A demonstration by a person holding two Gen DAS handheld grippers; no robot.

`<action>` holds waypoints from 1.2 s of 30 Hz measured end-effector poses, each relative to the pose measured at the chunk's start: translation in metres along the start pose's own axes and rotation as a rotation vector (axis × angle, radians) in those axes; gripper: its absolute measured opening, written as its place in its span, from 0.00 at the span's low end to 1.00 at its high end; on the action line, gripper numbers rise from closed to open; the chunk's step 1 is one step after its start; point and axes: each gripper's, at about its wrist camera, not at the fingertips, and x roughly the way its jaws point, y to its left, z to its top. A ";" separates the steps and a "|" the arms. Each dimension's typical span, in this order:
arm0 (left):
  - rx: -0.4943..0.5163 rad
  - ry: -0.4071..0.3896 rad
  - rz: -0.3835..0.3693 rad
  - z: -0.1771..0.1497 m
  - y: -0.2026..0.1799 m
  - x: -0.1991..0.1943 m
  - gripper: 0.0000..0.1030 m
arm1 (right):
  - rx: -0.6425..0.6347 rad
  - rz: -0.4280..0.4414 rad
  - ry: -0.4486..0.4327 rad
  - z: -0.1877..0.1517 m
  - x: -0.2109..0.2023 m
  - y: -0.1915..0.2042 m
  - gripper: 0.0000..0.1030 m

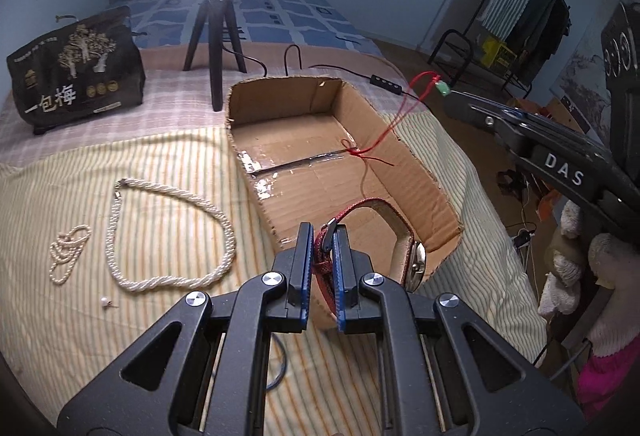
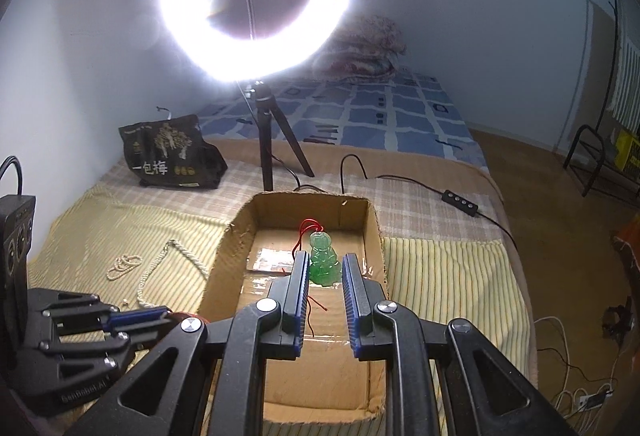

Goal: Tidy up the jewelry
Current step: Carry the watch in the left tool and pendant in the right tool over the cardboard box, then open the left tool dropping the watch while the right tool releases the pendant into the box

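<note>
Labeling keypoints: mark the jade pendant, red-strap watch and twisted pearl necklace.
jade pendant (image 2: 325, 263): right wrist view, carved green body.
red-strap watch (image 1: 416, 263): left wrist view, metal case.
twisted pearl necklace (image 1: 200, 209): left wrist view, right-hand strand.

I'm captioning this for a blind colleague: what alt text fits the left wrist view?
The left gripper holds a red-strapped watch over the near end of an open cardboard box. Two pearl necklaces lie on striped cloth to the left.
</note>
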 end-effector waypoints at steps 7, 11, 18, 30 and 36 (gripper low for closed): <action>0.010 0.028 0.004 -0.003 -0.007 0.020 0.07 | 0.024 0.003 0.040 -0.007 0.020 -0.010 0.15; 0.018 0.040 0.001 -0.005 -0.008 0.024 0.08 | 0.047 0.007 0.046 -0.009 0.023 -0.014 0.25; 0.023 0.030 0.006 -0.005 -0.010 0.018 0.23 | 0.068 -0.021 0.027 -0.009 0.015 -0.013 0.62; 0.057 -0.007 0.039 -0.013 -0.002 -0.014 0.23 | 0.099 -0.069 -0.015 -0.009 -0.012 -0.008 0.83; 0.046 -0.028 0.049 -0.014 0.008 -0.033 0.23 | 0.099 -0.101 -0.022 -0.011 -0.025 -0.002 0.91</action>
